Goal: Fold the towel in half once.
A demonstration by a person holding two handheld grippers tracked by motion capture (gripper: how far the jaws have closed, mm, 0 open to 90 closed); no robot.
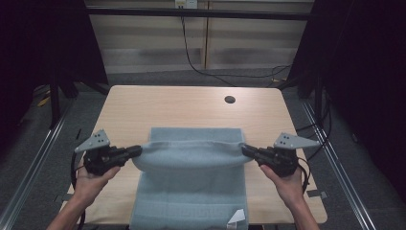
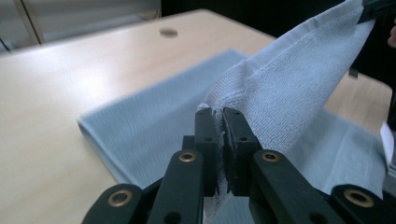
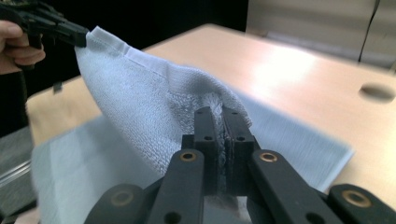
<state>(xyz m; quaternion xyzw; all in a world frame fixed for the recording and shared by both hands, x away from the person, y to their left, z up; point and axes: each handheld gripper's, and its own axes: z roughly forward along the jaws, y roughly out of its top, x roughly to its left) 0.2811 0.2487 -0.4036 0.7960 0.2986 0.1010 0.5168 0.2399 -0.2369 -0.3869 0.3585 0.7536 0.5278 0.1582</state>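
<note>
Two grippers hold up a towel by its corners.

In the middle of the high view, the soft light blue cloth towel (image 1: 191, 158) lies on the pale wooden table (image 1: 143, 105), its near part lifted and stretched between the claws. The left gripper (image 1: 136, 151), at the left of the frame, is closed tight on one towel corner. The right gripper (image 1: 245, 149), at the right, is closed tight on the other corner. A small round dark hole (image 1: 230, 99) sits in the table, upper right.
</note>
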